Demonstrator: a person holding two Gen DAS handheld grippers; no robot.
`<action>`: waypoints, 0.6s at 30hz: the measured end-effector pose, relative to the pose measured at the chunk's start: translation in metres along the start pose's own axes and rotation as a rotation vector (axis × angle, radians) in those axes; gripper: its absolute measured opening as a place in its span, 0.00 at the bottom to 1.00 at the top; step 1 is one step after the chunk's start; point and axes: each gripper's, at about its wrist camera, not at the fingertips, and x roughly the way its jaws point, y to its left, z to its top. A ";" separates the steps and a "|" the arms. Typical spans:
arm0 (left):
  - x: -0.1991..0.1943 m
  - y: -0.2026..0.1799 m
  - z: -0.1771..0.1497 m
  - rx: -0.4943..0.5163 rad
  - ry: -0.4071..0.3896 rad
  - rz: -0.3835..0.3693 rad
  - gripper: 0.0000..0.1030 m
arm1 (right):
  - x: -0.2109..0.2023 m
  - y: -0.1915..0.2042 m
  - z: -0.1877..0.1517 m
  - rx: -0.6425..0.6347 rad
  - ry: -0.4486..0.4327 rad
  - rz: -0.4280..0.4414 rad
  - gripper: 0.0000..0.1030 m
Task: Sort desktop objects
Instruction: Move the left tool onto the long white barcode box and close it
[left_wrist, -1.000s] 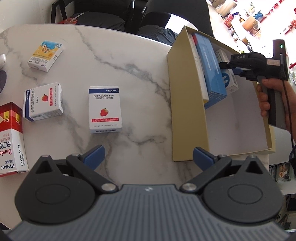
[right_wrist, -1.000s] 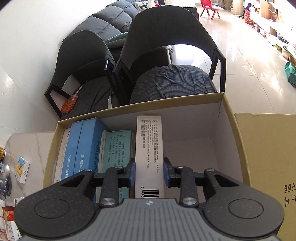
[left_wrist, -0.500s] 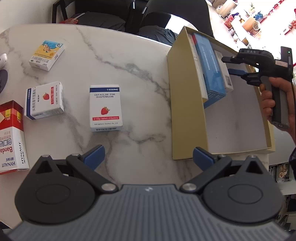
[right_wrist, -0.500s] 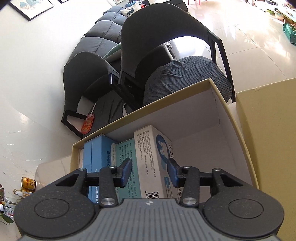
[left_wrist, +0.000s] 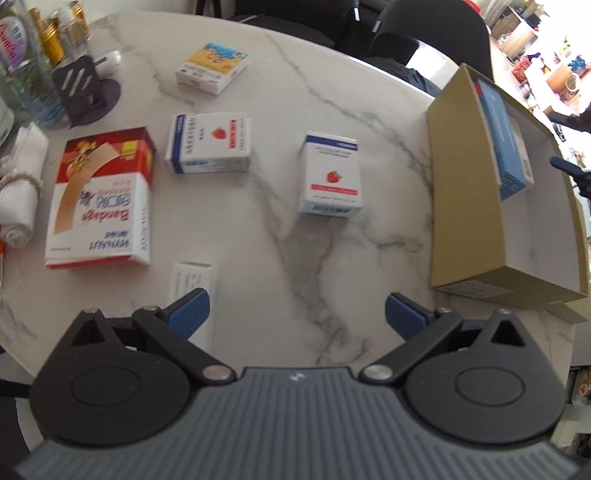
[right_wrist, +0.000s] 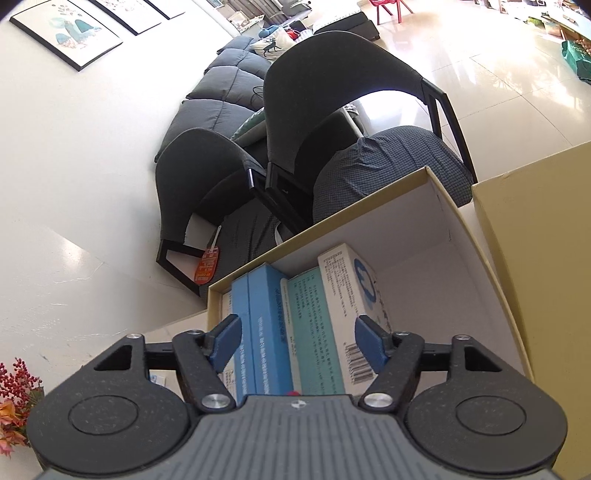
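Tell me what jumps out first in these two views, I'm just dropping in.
The open cardboard box at the marble table's right edge stands out, with several medicine boxes packed upright along one wall. The right claw hangs just above them, jaws open and just widened, gripping nothing. Left of the box, packets still lie loose on the table, the big red-and-white bandage box most eye-catching, with the left claw open above them.

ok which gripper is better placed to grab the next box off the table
Left. The left gripper is open above the loose boxes, nearest the strawberry box; the right gripper, jaws just opened, is over the cardboard box.
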 end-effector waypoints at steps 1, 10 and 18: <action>-0.001 0.008 -0.005 -0.031 0.003 0.008 1.00 | -0.005 0.000 -0.005 0.003 -0.003 0.006 0.81; 0.009 0.047 -0.034 -0.125 0.034 0.115 1.00 | -0.013 0.048 -0.035 -0.214 -0.014 -0.011 0.89; 0.019 0.046 -0.039 -0.065 0.029 0.133 0.98 | -0.014 0.089 -0.051 -0.323 -0.013 0.034 0.91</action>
